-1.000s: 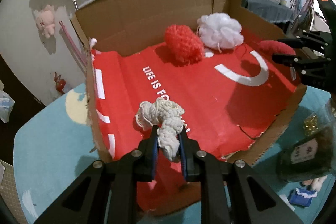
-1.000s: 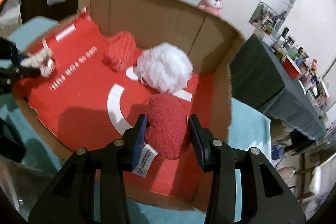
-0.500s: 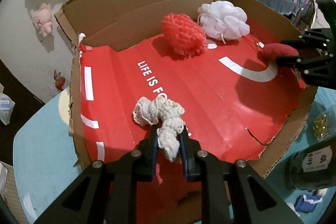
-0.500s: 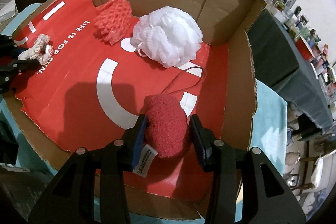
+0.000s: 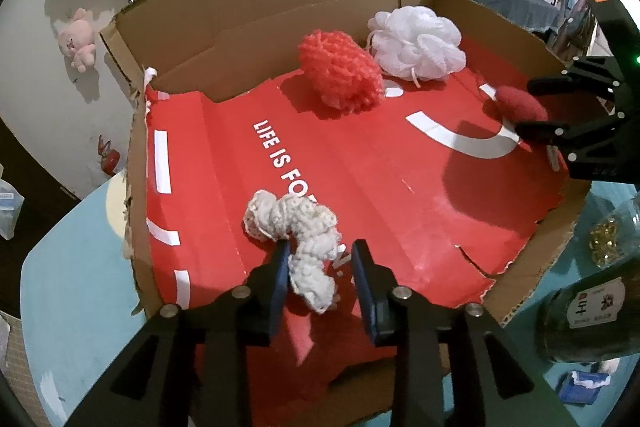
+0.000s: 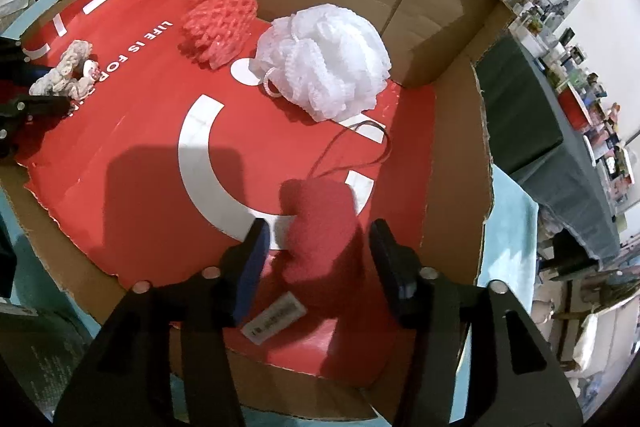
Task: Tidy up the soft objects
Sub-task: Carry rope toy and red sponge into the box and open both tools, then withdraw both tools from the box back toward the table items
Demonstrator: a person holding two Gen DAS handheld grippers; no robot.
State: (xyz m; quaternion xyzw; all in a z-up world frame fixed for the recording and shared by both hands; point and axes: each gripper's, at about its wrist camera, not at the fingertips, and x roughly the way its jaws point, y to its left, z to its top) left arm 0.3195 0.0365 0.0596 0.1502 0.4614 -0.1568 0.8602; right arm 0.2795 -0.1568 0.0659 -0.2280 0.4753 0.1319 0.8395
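Note:
A cardboard box [image 5: 280, 7] with a red printed floor holds the soft things. A cream crocheted piece [image 5: 296, 239] lies near the front left, between the jaws of my open left gripper [image 5: 320, 279]. A dark red plush heart [image 6: 320, 227] with a white tag and a cord lies at the right, between the jaws of my open right gripper [image 6: 316, 259]; it also shows in the left wrist view [image 5: 520, 105]. An orange-red knitted ball [image 5: 340, 71] and a white mesh bath pouf [image 5: 416, 43] sit at the back.
The box [image 6: 452, 155] stands on a light blue table [image 5: 72, 267]. A dark glass jar [image 5: 588, 303] stands right of the box. Plush toys hang on the wall [image 5: 80, 43] behind. A cluttered dark table [image 6: 560, 99] is at the far right.
Both grippers have opened. The cream piece and the red heart now rest on the box floor between the spread jaws. Both grippers have moved further in over the box.

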